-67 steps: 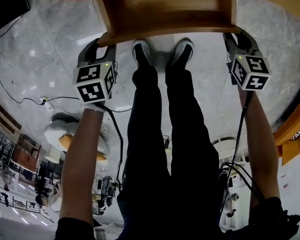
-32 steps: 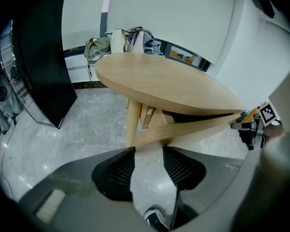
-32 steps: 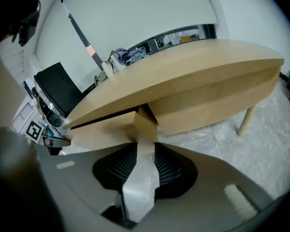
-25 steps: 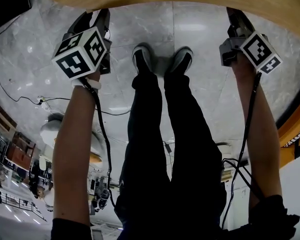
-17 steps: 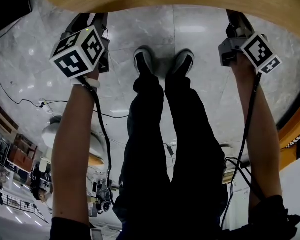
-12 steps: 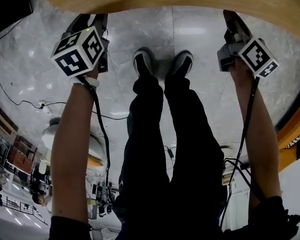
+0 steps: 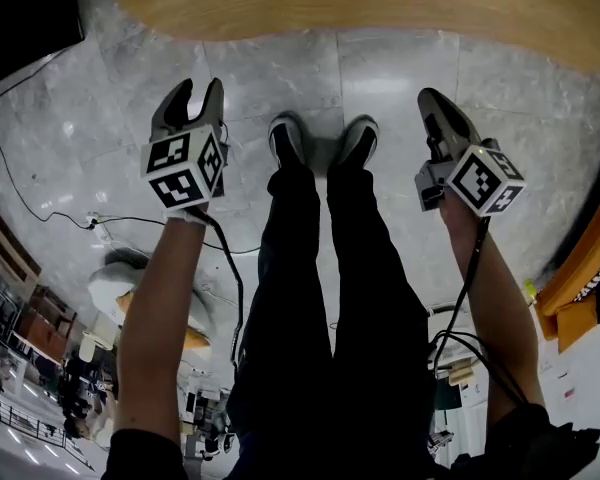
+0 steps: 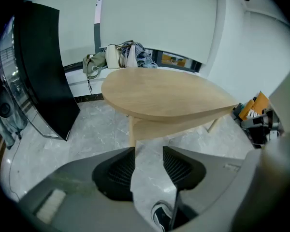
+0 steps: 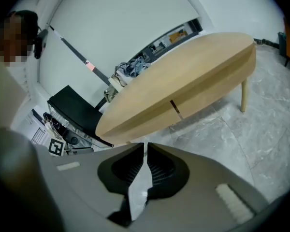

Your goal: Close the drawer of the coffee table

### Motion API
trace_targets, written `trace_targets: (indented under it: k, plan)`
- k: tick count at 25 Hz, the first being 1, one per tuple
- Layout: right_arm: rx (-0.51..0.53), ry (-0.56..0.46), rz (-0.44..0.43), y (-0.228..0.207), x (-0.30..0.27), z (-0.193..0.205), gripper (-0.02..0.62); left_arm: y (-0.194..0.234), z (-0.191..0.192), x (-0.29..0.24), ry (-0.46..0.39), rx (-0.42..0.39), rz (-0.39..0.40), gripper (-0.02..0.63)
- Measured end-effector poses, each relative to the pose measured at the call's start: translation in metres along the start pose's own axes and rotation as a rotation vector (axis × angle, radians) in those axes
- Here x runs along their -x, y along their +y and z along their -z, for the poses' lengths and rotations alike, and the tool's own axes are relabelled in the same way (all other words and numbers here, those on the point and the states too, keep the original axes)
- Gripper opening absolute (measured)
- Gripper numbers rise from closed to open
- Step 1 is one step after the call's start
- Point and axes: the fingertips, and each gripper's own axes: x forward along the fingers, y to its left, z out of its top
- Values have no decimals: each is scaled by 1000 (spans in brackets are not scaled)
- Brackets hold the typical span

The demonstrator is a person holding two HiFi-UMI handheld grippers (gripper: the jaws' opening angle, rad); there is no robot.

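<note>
The oval wooden coffee table (image 7: 380, 8) fills the top of the head view. Its drawer sits flush in the apron, and only a dark seam (image 9: 176, 109) shows in the right gripper view. My left gripper (image 7: 197, 93) hangs over the floor, short of the table's edge, jaws open with nothing between them. In its own view the left gripper (image 8: 148, 151) faces the table (image 8: 169, 93) from a distance. My right gripper (image 7: 430, 103) is also clear of the table, jaws shut and empty. The right gripper (image 9: 145, 149) points at the table's long side.
The person's two shoes (image 7: 320, 140) stand on the grey marble floor between the grippers. A black cable (image 7: 40, 183) trails at the left. A black panel (image 8: 43, 66) stands left of the table, bags (image 8: 118, 56) lie behind it, and orange clutter (image 8: 253, 108) sits at the right.
The drawer, open in the earliest frame, has gone into the table. Both grippers have since drawn back from the table's edge toward the person.
</note>
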Motion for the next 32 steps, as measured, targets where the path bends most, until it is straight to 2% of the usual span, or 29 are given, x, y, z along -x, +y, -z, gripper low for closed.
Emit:
trace_targets:
  k: [5,8,10,12,15,19,22,28,32]
  plan:
    - [188,-27,-7,63,68,-36,2,-59,-32,92,-65,23,127,175]
    - [357,-67,0,117,114,-69,0,-105,-75,154,-145,3,216,141]
    - [478,-129,12,157,142,-100,0,-134,-113,196,-217,-29,269,126]
    - [556,-208,-4,196,171,-132,0,-159,-153,240,-302,-69,304,118]
    - [590,-307,-43,248,223,-172,0,-190,-201,310,-404,-144,325,118]
    - [624,-433,-106,306,285,-214,0,-205,-252,383,-506,-220,315,118]
    - [677,-526,-146,345,324,-240,0,-210,-287,430,-583,-225,316,118]
    - [730,-666,-130,410,400,-283,0,-229,-348,534,-776,-237,334,118]
    - [783,-772,-140,454,434,-302,0,-221,-375,580,-895,-194,321,118]
